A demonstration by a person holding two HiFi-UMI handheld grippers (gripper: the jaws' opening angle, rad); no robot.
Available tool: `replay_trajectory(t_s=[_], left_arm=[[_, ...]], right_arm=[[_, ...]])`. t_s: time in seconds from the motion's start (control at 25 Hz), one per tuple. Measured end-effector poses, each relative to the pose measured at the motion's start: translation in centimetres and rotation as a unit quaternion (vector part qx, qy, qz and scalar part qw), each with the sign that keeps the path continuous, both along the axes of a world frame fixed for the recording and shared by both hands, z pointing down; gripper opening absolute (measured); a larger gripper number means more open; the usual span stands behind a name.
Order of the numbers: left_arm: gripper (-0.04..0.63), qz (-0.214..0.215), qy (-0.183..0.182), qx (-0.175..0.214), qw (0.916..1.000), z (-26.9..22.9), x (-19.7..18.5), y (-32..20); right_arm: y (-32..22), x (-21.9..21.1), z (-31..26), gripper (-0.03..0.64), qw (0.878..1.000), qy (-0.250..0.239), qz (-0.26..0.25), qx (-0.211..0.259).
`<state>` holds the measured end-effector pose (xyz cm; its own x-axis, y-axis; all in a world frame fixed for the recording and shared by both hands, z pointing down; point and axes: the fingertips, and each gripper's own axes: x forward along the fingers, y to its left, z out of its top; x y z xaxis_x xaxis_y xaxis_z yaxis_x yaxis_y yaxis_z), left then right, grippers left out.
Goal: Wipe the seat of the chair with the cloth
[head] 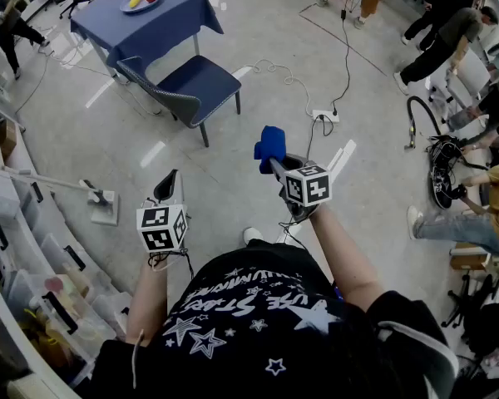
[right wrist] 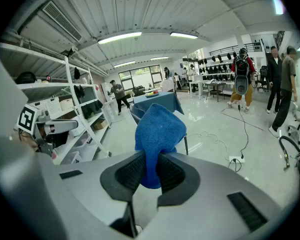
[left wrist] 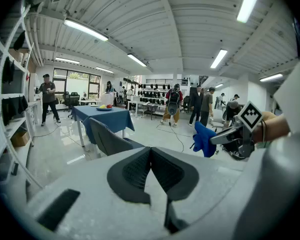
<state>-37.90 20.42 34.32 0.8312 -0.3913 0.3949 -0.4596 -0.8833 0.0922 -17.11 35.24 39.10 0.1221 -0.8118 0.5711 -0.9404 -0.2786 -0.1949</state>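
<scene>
Nearest: a person in a dark star-print shirt (head: 249, 322), 1 gripper in each hand, both held out over the pale floor (head: 224, 198).

Left gripper (head: 168, 186): jaws pressed together, nothing between them. It sits at left, a little nearer than the right one.

Right gripper (head: 276, 165): jaws clamped on the blue cloth (head: 270, 145). Most of the cloth bunches up beyond the jaws, and a short end hangs down between the pads. The cloth is in the air, well apart from the chair.

The 2 grippers are apart from each other.

Left of the left gripper: a white flat base with a pole (head: 105, 209) on the floor. Shelves (head: 33, 256) with clear bins run along the left wall.

Farther, beyond the right gripper: a white power strip (head: 325, 115) on the floor, with a dark cable leading away from it.

Farther still, left of centre: the chair (head: 162, 91), with a grey back on its left side. Its dark blue seat (head: 201, 80) has nothing on it.

Just beyond the chair: a table (head: 162, 23) under a blue cover. It carries a plate (head: 141, 0) holding 1 yellow and 1 red item.

Far right: several people, some standing and some seated.
</scene>
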Motion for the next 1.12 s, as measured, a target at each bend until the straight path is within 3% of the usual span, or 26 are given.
replay_trajectory(t_s=[0.2, 0.4, 0.88, 1.12], left_arm=[[0.02, 0.012, 0.018, -0.008, 0.9997, -0.3, -0.6, 0.5], [0.02, 0.017, 0.013, -0.01, 0.9997, 0.5, -1.7, 0.7], [0.02, -0.017, 0.007, -0.035, 0.9992, 2.4, -4.4, -1.4], [0.02, -0.045, -0.013, -0.042, 0.998, 3.5, -0.4, -1.7]], right_arm=[[-0.2, -0.8, -0.2, 0.06, 1.0, 0.0, 0.003, -0.001], [-0.2, -1.6, -0.1, 0.06, 1.0, -0.001, 0.01, -0.002], [-0.2, -1.8, 1.4, 0.06, 0.999, -0.031, 0.032, 0.004], [-2.1, 2.4, 3.0, 0.06, 0.999, -0.051, 0.004, 0.003]])
